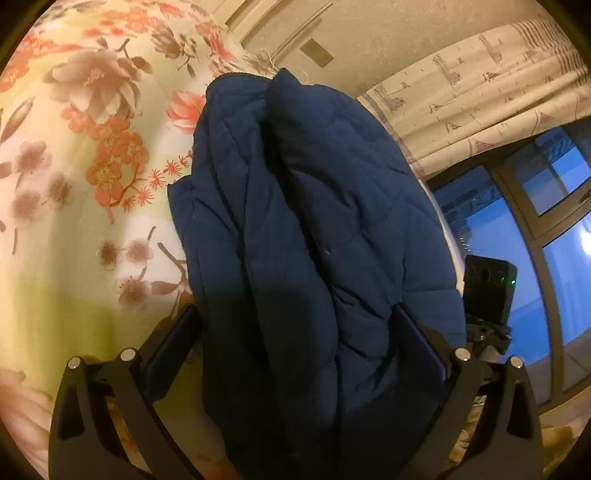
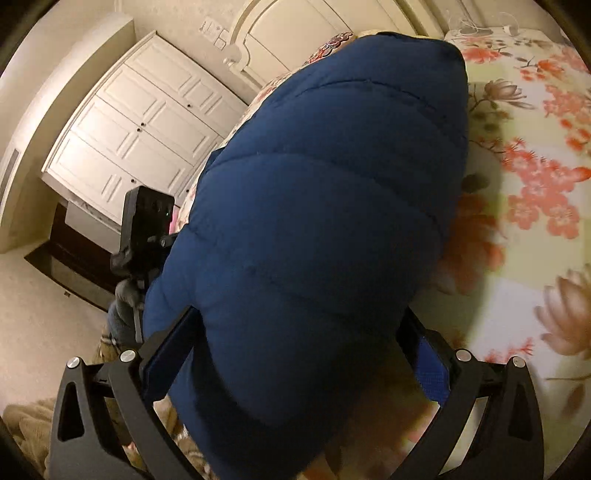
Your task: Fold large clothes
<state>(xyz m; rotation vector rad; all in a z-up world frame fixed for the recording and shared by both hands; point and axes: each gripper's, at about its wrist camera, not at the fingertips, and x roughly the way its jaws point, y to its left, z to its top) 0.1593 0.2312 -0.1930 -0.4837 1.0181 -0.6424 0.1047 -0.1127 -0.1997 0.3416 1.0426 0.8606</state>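
Observation:
A bulky dark blue quilted jacket (image 1: 314, 221) lies bunched into a long roll on the floral bedsheet (image 1: 74, 184). My left gripper (image 1: 295, 314) straddles its near end with both fingers spread wide, and a thin gap shows at the left pad. The right wrist view shows the same jacket (image 2: 314, 203), puffy and ribbed, running away from me. My right gripper (image 2: 297, 314) stands wide open around it. The right pad (image 2: 424, 354) is clear of the fabric. The jacket hides the sheet under it.
The floral sheet (image 2: 535, 147) stretches to the right of the jacket. A white wardrobe (image 2: 140, 125) and a headboard (image 2: 280, 33) stand beyond the bed. Curtains (image 1: 480, 92) and a dark window (image 1: 535, 229) are on the other side. The other unit's black body (image 2: 147, 221) shows beside the jacket.

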